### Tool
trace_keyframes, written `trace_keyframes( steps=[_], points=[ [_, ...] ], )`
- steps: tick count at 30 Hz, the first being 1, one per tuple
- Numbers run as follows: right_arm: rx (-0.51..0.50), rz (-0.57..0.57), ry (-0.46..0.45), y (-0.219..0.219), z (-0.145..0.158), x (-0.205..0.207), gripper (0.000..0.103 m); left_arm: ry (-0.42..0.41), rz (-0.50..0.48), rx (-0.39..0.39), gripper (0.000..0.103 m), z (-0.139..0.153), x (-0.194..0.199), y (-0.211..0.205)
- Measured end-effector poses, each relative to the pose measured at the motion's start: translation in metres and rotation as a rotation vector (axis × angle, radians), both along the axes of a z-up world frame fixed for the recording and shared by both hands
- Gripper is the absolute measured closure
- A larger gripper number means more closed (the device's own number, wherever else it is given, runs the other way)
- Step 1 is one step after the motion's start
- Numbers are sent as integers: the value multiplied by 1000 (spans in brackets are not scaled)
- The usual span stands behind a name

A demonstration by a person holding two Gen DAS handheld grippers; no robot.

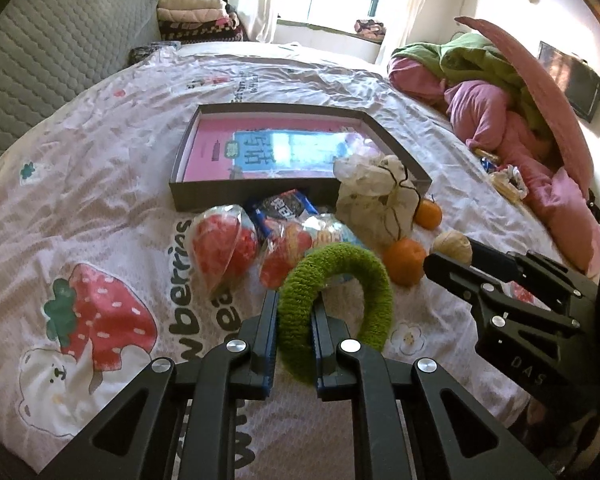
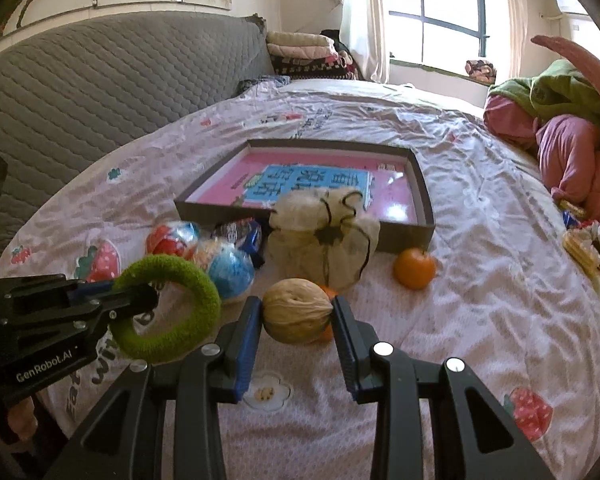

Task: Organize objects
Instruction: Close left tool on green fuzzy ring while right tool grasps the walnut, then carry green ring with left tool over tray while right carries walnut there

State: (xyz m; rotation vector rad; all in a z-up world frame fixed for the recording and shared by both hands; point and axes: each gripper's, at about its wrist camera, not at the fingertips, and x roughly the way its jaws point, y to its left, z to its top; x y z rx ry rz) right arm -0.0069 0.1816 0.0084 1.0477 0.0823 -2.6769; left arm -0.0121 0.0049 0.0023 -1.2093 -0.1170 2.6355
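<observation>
Left tongs (image 1: 294,320) clamp ring (image 1: 336,296); right tongs (image 2: 298,316) clamp ball (image 2: 296,310).

Left gripper (image 1: 294,320): black linkage arms, silver rivets, blue finger pads; white "GenRobot.AI" lettering (side housing). Right gripper (image 2: 298,316): identical build; "DAS" marking.

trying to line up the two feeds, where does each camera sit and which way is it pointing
Left wrist: sits on the left gripper, looking along its fingers, shut on the green ring, across the bed to the tray; the right gripper enters at right.
Right wrist: sits on the right gripper, shut on the yarn ball, facing the same tray; the left gripper shows at left.
Shared: ring, tray, drawstring bag, oranges.
</observation>
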Motion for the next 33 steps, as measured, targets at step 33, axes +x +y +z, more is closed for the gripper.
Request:
trace_keyframes(
  steps=[33],
  points=[
    [-1, -25, 74, 8, 37, -87, 67, 64, 54, 9, 89, 39, -101, -17]
  ],
)
